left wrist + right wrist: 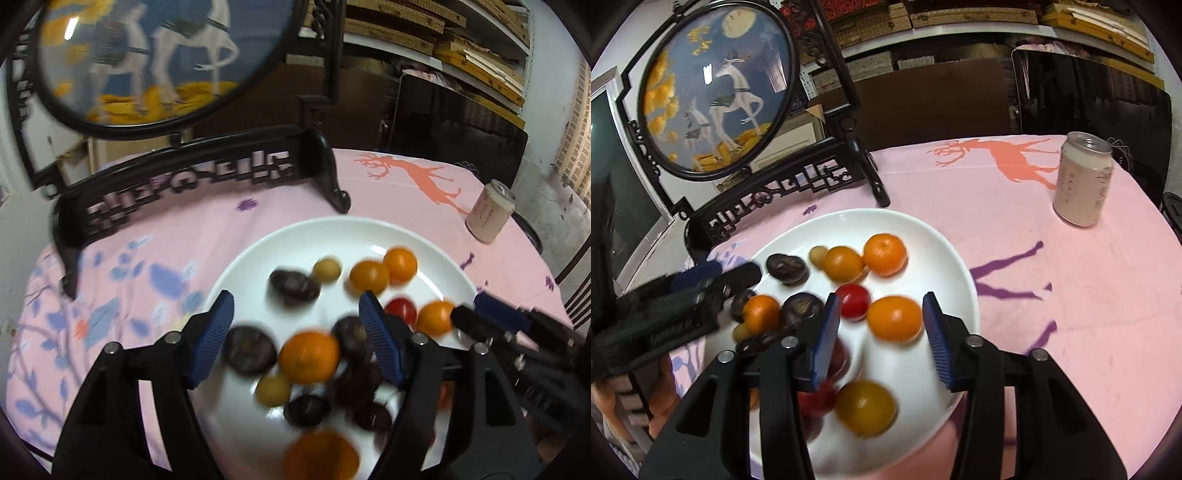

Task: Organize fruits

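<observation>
Left wrist: left gripper (297, 328) jaws apart, fruit blurred w/ motion; right gripper (881, 338) apart, plate (945, 251) near edge cut off.

Pale drink can (1082, 181) and deer-painted round screen (716, 92) on pink tablecloth (1071, 277).

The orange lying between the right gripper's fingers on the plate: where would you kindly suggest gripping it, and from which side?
Grip the orange across its widest middle, coming from the near side, angled downward. It is round, so the sides offer the steadiest hold. The right gripper already straddles it, open. A red cherry tomato touches its left side, leaving the left finger little room.
</observation>
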`<state>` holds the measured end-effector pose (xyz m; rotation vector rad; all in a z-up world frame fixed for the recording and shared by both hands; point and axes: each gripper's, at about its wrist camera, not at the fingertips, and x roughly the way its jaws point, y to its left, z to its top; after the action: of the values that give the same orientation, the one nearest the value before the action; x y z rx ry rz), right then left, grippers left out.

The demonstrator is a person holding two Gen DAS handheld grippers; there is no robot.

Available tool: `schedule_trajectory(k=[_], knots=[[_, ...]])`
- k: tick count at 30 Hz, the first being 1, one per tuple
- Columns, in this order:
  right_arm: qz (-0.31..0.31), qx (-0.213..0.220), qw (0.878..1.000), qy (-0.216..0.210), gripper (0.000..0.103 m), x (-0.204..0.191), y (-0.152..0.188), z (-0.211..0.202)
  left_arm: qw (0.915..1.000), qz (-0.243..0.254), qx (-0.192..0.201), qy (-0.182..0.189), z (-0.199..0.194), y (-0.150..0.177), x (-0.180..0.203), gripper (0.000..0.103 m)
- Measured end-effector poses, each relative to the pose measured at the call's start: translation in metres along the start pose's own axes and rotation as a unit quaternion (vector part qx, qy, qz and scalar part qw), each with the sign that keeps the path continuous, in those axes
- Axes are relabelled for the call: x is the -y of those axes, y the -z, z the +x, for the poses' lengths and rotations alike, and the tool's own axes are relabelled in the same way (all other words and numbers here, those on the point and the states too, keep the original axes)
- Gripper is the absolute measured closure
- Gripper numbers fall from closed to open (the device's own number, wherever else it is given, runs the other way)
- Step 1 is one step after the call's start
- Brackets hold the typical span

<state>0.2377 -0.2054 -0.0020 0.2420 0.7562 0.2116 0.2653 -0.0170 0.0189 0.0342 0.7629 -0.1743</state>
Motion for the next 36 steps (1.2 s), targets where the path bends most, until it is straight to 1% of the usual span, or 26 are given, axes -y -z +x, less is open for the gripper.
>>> schedule_trajectory(k=[2, 4, 5, 6, 8, 10, 11, 13, 15, 17, 18, 19, 20, 21, 23, 25, 26, 28, 32, 35, 36], knots=[[-0.012, 0.000, 1.000, 0.005, 0.056, -0.010, 0.005, -0.008, 0.9998, 0.008, 0.003, -0.020, -0.013, 0.014, 0.000, 0.023], [-0.022, 0.000, 1.000, 0.004, 0.055, -0.023, 0.014, -0.021, 0.9988, 0.023, 0.000, -0.044, -0.024, 0.027, 0.002, 0.023], [-0.023, 0.002, 1.000, 0.002, 0.051, -0.026, 0.017, -0.027, 0.9985, 0.026, 0.000, -0.049, -0.030, 0.034, 0.003, 0.022], [-0.026, 0.004, 1.000, 0.002, 0.049, -0.030, 0.025, -0.035, 0.9984, 0.027, 0.003, -0.051, -0.039, 0.045, 0.001, 0.018], [-0.036, 0.012, 0.999, 0.007, 0.046, -0.035, 0.038, -0.050, 0.9981, 0.020, 0.008, -0.058, -0.054, 0.068, -0.002, 0.013], [-0.048, 0.020, 0.998, 0.022, 0.045, -0.038, 0.054, -0.065, 0.9977, 0.018, 0.009, -0.065, -0.063, 0.087, -0.003, 0.013], [-0.051, 0.023, 0.998, 0.026, 0.044, -0.038, 0.061, -0.071, 0.9973, 0.020, 0.008, -0.070, -0.068, 0.100, -0.003, 0.012], [-0.052, 0.033, 0.998, 0.034, 0.041, -0.038, 0.078, -0.085, 0.9964, 0.028, 0.004, -0.080, -0.073, 0.116, -0.001, 0.011], [-0.060, 0.041, 0.996, 0.044, 0.041, -0.039, 0.093, -0.095, 0.9944, 0.036, 0.001, -0.100, -0.080, 0.131, 0.001, 0.006], [-0.070, 0.053, 0.994, 0.060, 0.036, -0.041, 0.108, -0.104, 0.9939, 0.036, 0.001, -0.104, -0.085, 0.140, 0.004, 0.004], [-0.073, 0.056, 0.993, 0.068, 0.031, -0.042, 0.112, -0.107, 0.9942, 0.037, 0.003, -0.101, -0.088, 0.142, 0.005, 0.004], [-0.078, 0.061, 0.992, 0.080, 0.021, -0.043, 0.118, -0.110, 0.9943, 0.040, 0.006, -0.099, -0.090, 0.143, 0.006, 0.004], [-0.080, 0.065, 0.991, 0.087, 0.007, -0.044, 0.120, -0.113, 0.9939, 0.045, 0.014, -0.100, -0.094, 0.143, 0.009, 0.003], [-0.083, 0.074, 0.989, 0.099, 0.002, -0.046, 0.123, -0.116, 0.9932, 0.050, 0.020, -0.103, -0.097, 0.144, 0.011, 0.002], [-0.090, 0.103, 0.984, 0.115, 0.001, -0.050, 0.123, -0.125, 0.9922, 0.056, 0.027, -0.108, -0.099, 0.143, 0.013, 0.002], [-0.096, 0.117, 0.979, 0.135, 0.001, -0.052, 0.122, -0.128, 0.9928, 0.059, 0.022, -0.102, -0.098, 0.142, 0.015, 0.002], [-0.098, 0.116, 0.978, 0.142, 0.001, -0.052, 0.122, -0.128, 0.9931, 0.060, 0.016, -0.099, -0.097, 0.142, 0.016, 0.002], [-0.100, 0.102, 0.978, 0.151, 0.001, -0.051, 0.121, -0.123, 0.9932, 0.066, 0.009, -0.095, -0.095, 0.142, 0.019, 0.002], [-0.096, 0.076, 0.982, 0.147, 0.001, -0.050, 0.123, -0.115, 0.9931, 0.078, 0.014, -0.087, -0.100, 0.144, 0.025, 0.002], [-0.094, 0.063, 0.984, 0.140, 0.001, -0.049, 0.123, -0.112, 0.9946, 0.070, 0.012, -0.075, -0.103, 0.145, 0.024, 0.002], [-0.087, 0.056, 0.986, 0.129, 0.001, -0.046, 0.123, -0.112, 0.9953, 0.063, 0.010, -0.073, -0.104, 0.147, 0.021, 0.002]])
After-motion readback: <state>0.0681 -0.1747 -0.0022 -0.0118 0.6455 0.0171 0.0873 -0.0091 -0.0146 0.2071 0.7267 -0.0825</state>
